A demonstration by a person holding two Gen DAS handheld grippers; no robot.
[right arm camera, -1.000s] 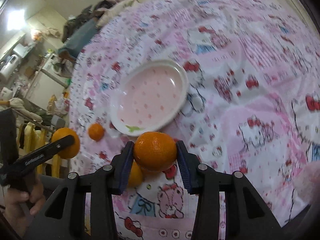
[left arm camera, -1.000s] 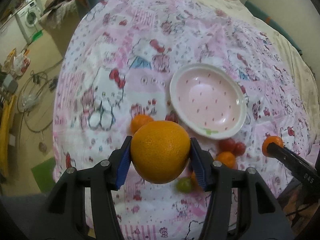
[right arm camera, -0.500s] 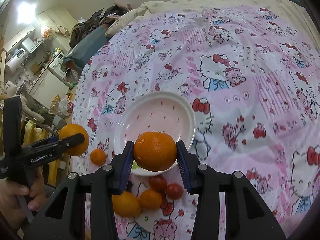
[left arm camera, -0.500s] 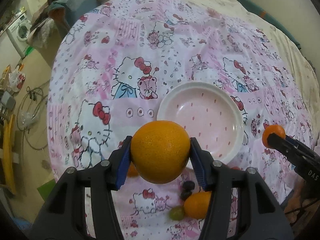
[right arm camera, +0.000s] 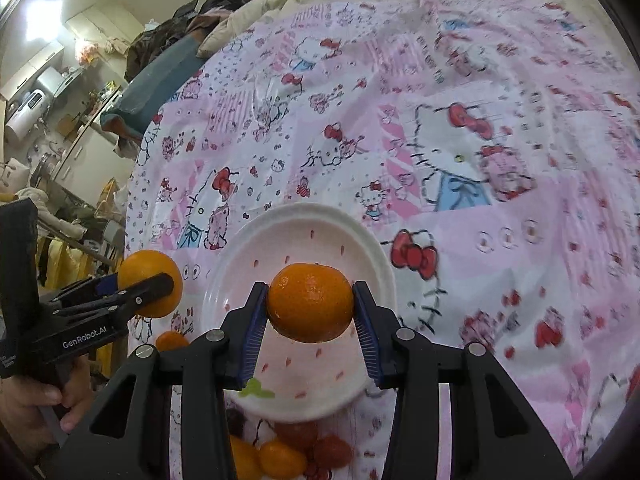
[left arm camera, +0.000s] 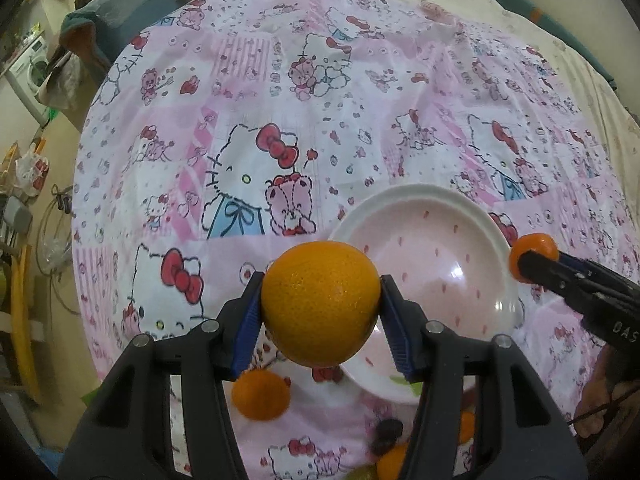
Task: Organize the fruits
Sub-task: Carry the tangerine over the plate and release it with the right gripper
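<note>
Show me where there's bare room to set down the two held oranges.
The plate is bare inside, under the right gripper with its small orange. The sheet beyond the plate is open too. Crowded: the near edge, where loose fruits cluster. The left gripper holds the big orange beside the plate's left rim.

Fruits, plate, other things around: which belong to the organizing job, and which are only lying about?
Job: large orange in left tongs; mandarin in right tongs; pink plate; loose fruits near it.

Lying about: washing machine; clothes heap; floor cables.
</note>
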